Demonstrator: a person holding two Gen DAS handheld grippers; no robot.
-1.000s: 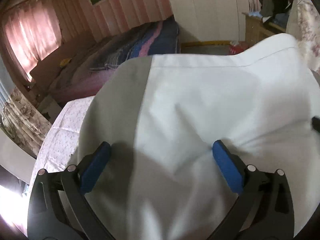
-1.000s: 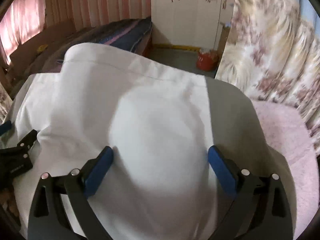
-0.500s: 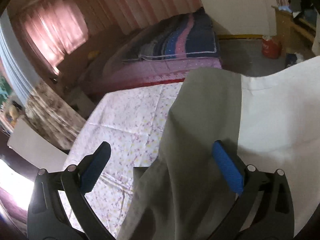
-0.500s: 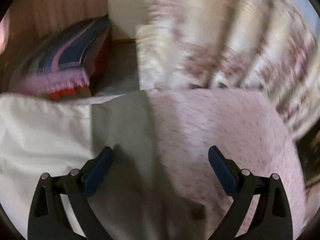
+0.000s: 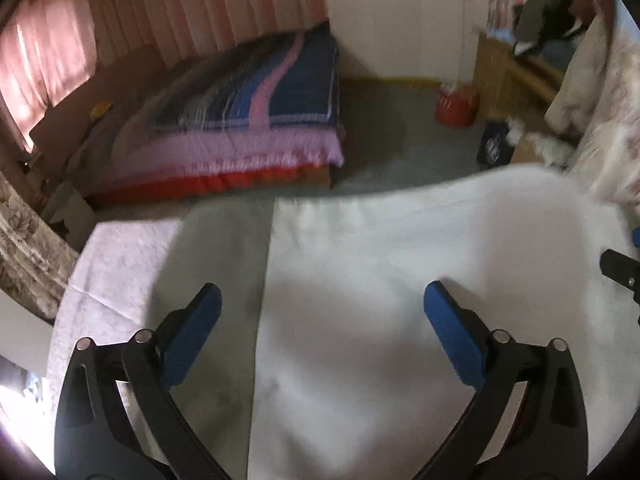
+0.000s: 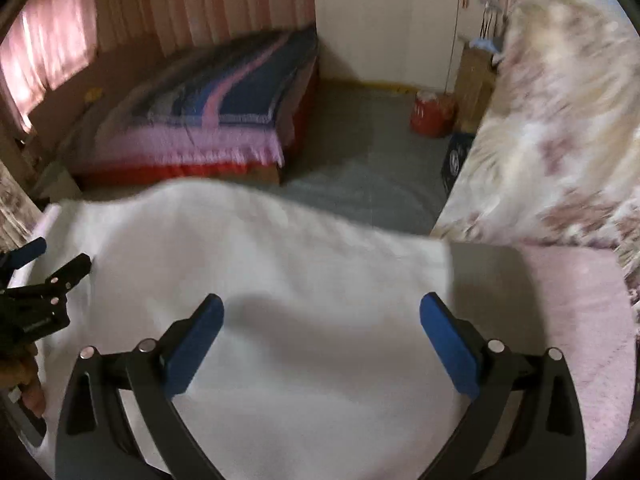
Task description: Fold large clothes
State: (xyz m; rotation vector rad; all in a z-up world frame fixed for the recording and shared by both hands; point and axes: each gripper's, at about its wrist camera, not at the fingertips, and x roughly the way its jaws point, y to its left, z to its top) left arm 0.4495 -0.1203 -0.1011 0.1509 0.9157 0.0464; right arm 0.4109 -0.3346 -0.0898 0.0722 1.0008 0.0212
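Observation:
A large white garment with grey side panels lies flat on a pale pink floral cloth. My left gripper is open and empty above its left part, one blue pad over the grey panel. My right gripper is open and empty above the right part of the garment, near its grey right panel. The left gripper also shows at the left edge of the right wrist view.
A bed with a striped blue and pink cover stands beyond the surface across a grey floor. A red container and a wooden cabinet stand by the white wardrobe. Floral bedding piles up on the right.
Both grippers swung outward over the garment's side edges half a second ago, then came back over it. The garment now lies lower and flatter. Both stay open.

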